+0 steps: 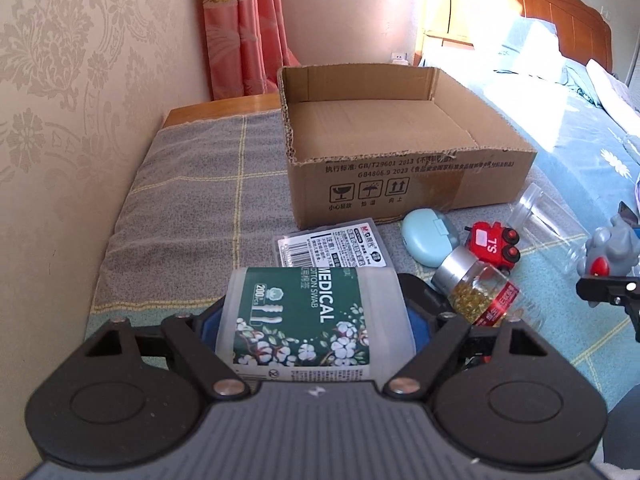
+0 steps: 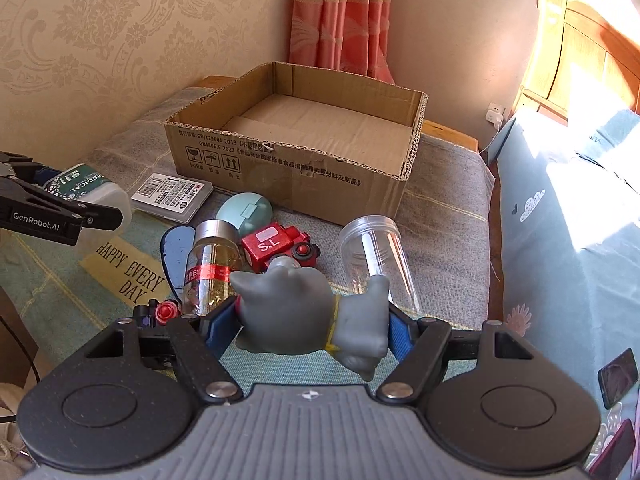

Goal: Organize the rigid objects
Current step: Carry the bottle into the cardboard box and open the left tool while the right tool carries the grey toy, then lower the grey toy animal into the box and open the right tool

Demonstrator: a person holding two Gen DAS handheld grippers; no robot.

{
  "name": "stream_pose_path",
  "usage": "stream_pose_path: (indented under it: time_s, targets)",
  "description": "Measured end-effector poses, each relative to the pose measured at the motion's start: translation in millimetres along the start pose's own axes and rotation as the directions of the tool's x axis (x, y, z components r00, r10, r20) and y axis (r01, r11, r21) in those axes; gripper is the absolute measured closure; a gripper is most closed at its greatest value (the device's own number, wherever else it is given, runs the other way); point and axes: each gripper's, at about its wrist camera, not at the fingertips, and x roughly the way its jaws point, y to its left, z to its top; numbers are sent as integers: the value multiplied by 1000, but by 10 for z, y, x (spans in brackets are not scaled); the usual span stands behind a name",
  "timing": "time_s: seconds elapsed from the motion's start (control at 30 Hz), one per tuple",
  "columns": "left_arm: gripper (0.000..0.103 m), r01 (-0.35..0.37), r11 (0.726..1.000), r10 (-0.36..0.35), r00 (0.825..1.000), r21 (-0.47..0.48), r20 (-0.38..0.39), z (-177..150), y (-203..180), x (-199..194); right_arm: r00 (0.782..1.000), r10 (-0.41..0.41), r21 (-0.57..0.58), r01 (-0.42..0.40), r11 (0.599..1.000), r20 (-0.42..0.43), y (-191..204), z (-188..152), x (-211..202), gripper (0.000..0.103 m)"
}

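The left gripper is closed on a frosted cotton swab box with a green floral label. The right gripper clamps a grey rubber toy; ahead of both sits the open cardboard box, its floor bare.
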Motion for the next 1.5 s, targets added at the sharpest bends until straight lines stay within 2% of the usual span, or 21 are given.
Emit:
stream_pose_path:
  time_s: [0.17, 0.37, 0.6, 0.7, 0.83, 0.9, 0.93, 1.0, 1.2, 1.33, 1.5]
  targets:
    - [20, 14, 999, -17, 997, 48, 77, 265, -123, -124, 999, 27, -28, -26, 999, 26, -23, 184, -48, 25]
    - [20, 1, 996, -14, 989, 87, 148, 781, -223, 25, 996, 59, -37, -57, 998, 67, -105, 429, -40, 25]
    - [20, 5, 995, -19, 990, 99, 137, 1435, -251, 526, 995, 52, -41, -48, 998, 91, -191, 624, 40, 25]
    - [20, -14, 996, 2, 991, 90, 132, 1684, -244, 768, 994, 44, -31, -41, 999, 102, -253, 700, 55, 25]
    - [20, -42, 997, 32, 991, 70, 133, 1919, -246, 1046, 994, 24, -36, -20, 999, 107, -287, 772, 89, 25]
    - [16, -51, 997, 42, 991, 65, 130, 2002, -250, 1190, 994, 24, -31, -21, 999, 107, -291, 793, 113, 25]
    - [12, -76, 995, 67, 988, 65, 142, 2013, -253, 1239, 994, 25, -29, -22, 999, 105, -298, 807, 135, 25]
    - [11, -123, 991, 112, 982, 62, 152, 1990, -257, 1278, 994, 28, -23, -25, 999, 102, -297, 818, 153, 25]
    - [10, -64, 996, 55, 986, 53, 158, 1745, -155, 990, 996, 20, -25, -18, 1000, 90, -280, 854, 177, 25]
    - [2, -70, 996, 58, 981, 55, 187, 1495, -107, 678, 996, 22, -13, -21, 1000, 89, -278, 927, 197, 25]
    - [1, -49, 998, 40, 984, 43, 176, 1112, -62, 338, 997, 30, 5, -30, 1000, 76, -282, 1068, 273, 25]
